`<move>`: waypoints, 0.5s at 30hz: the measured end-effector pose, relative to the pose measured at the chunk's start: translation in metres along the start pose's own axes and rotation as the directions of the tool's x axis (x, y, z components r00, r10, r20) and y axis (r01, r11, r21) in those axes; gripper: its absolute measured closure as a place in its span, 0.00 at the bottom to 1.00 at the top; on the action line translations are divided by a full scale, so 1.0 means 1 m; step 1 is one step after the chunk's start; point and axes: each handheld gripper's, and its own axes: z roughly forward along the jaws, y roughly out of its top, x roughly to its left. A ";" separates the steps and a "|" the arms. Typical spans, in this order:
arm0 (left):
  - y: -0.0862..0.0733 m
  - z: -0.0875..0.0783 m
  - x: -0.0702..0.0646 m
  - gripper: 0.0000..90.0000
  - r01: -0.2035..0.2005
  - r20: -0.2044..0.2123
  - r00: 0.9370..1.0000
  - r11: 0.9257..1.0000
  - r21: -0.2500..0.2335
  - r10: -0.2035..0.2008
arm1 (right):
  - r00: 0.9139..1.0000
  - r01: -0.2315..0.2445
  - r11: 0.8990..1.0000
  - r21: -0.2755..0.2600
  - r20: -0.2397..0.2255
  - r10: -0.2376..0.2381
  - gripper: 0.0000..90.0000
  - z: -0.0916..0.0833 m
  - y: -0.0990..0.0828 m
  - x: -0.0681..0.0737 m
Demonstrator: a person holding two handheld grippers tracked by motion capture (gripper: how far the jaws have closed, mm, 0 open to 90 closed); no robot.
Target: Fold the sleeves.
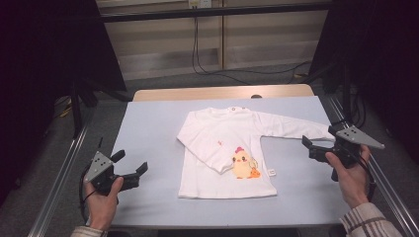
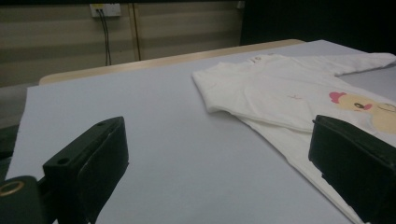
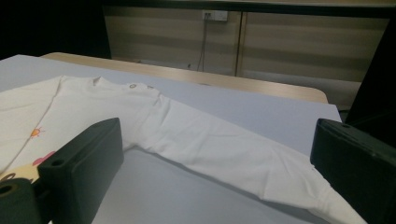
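Here, a child's white long-sleeved shirt [image 1: 225, 148] lies flat on a pale blue table [image 1: 148, 123], and a person holds a two-jaw gripper in each hand at either side of it.

The left gripper [image 1: 131, 165] hovers over bare table near the front left corner. Its jaws stand wide apart and hold nothing. From its fingers [image 2: 88, 163] the shirt lies ahead and to the right, well apart; the near edge is the side where one sleeve is already folded across the chest, above a printed yellow chick [image 1: 243, 165].

The right gripper [image 1: 310, 147] sits at the table's right edge, jaws likewise spread wide and empty. The other sleeve [image 1: 291, 129] stretches straight out from the shoulder toward it, its long axis running across the table, and the cuff ends just beside this gripper's fingertips [image 3: 79, 168]. In the right gripper view the sleeve passes between the two open jaws.

Judging by this, the right hand is much the nearer, and the cuff looks like the next thing to be pinched.
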 end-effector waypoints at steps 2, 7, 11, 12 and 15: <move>-0.001 -0.005 -0.001 0.05 -0.007 -0.010 1.000 1.000 0.001 0.007 | 0.999 -0.007 1.000 0.010 0.034 0.007 0.03 0.002 0.003 -0.010; -0.004 -0.013 -0.002 0.05 -0.011 -0.034 0.999 1.000 -0.011 0.010 | 0.998 -0.010 1.000 0.024 0.070 0.008 0.03 0.005 0.009 -0.025; -0.007 -0.019 -0.005 0.05 -0.049 -0.050 0.998 0.999 0.001 0.049 | 0.997 -0.028 0.998 0.058 0.067 0.024 0.03 0.009 0.015 -0.035; -0.008 -0.022 -0.006 0.05 -0.062 -0.048 0.997 0.998 0.010 0.063 | 0.997 -0.028 0.998 0.058 0.067 0.024 0.03 0.009 0.015 -0.035; -0.012 -0.028 -0.010 0.05 -0.014 -0.042 0.999 1.000 -0.003 0.014 | 0.996 -0.022 0.997 0.081 0.085 0.015 0.03 0.014 0.021 -0.045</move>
